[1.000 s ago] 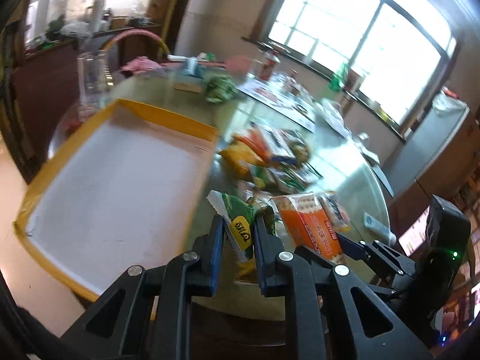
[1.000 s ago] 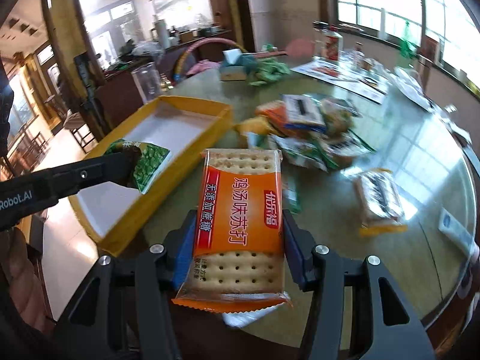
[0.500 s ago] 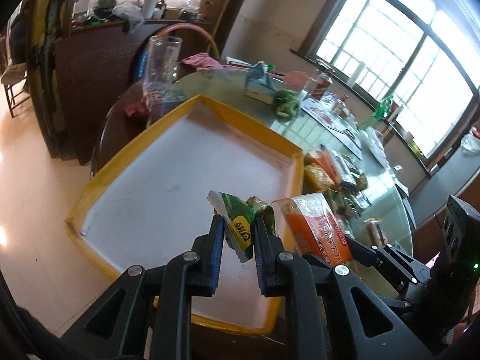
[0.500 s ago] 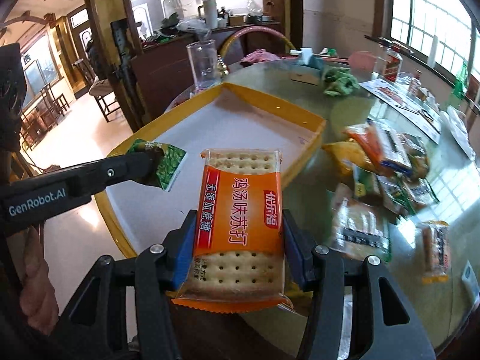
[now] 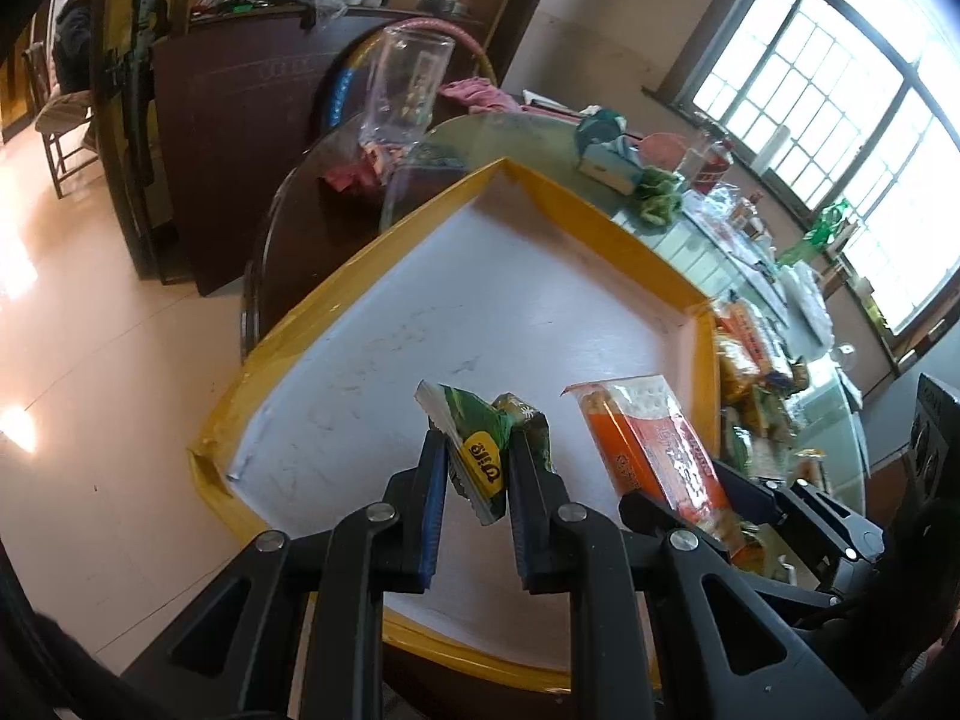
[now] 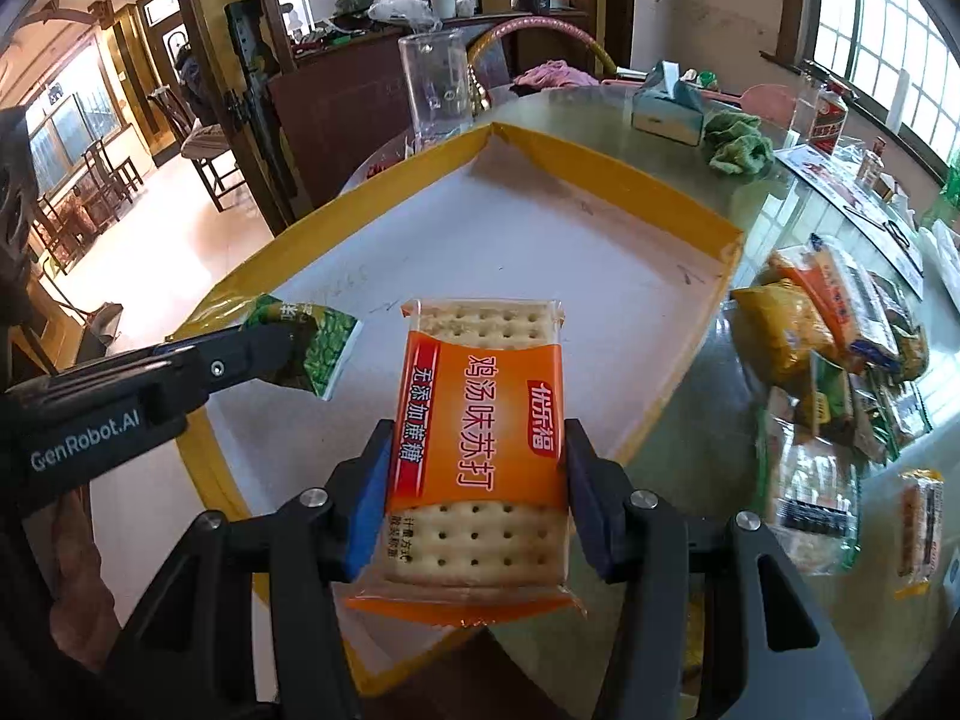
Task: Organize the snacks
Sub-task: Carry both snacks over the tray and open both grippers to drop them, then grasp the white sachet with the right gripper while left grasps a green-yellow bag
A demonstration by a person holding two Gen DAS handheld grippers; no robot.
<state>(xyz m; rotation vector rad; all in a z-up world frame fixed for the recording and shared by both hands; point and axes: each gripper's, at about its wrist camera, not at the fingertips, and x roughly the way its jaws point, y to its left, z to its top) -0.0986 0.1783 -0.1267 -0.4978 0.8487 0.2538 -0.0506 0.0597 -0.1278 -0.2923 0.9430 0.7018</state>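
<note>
Tray [image 6: 606, 150] floor bare throughout, open from above. Glass [image 6: 435, 84] stands past its far corner; snack pile [image 6: 840, 324] crowds bench [image 6: 600, 114] beside it.

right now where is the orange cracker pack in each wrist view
Left wrist: the orange cracker pack is right of centre, seen edge-on in the right gripper, beside the green snack packet.
Right wrist: the pack fills the lower centre, face-on between the blue pads.
Shared landmark: the yellow-rimmed tray lies behind the pack in both views.
</note>
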